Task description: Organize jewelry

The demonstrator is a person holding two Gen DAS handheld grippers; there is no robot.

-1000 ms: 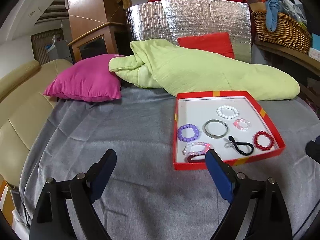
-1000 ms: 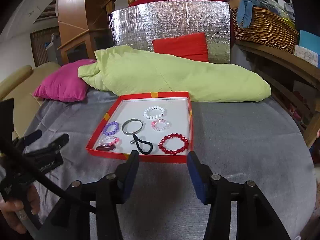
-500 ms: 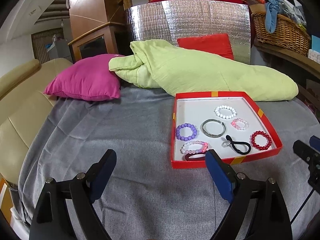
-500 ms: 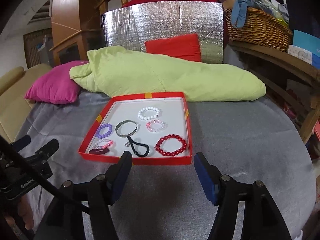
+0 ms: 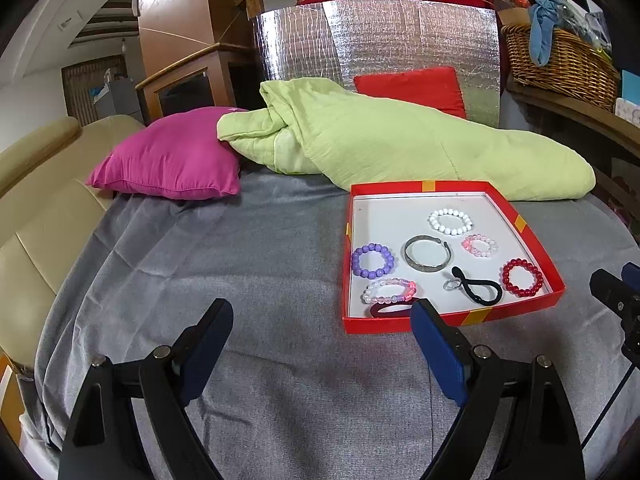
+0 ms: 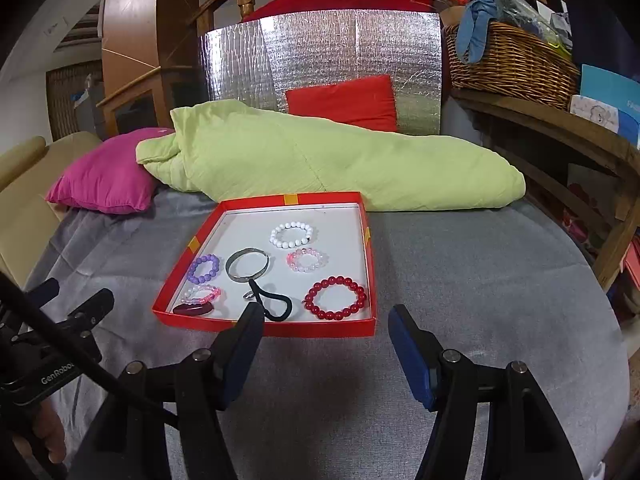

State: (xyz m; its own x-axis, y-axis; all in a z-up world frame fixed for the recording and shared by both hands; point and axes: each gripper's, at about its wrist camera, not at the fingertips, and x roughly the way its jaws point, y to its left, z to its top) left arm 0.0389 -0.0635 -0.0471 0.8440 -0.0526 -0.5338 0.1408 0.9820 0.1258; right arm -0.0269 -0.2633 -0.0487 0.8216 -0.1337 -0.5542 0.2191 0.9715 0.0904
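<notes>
A red tray with a white floor lies on the grey cloth. In it are a white bead bracelet, a metal bangle, a purple bracelet, a pale pink bracelet, a red bead bracelet, a black hair tie, a pink-and-clear bracelet and a dark red band. My left gripper is open wide, short of the tray's near left corner. My right gripper is open just before the tray's near edge. Neither holds anything.
A green quilt lies behind the tray, with a magenta cushion to its left and a red cushion against a silver foil panel. A wicker basket sits on a wooden shelf at the right. A beige sofa borders the left.
The right gripper's jaws have spread wider and its view has tipped slightly, so the tray sits a little nearer its fingers. The left gripper and the jewelry have not moved.
</notes>
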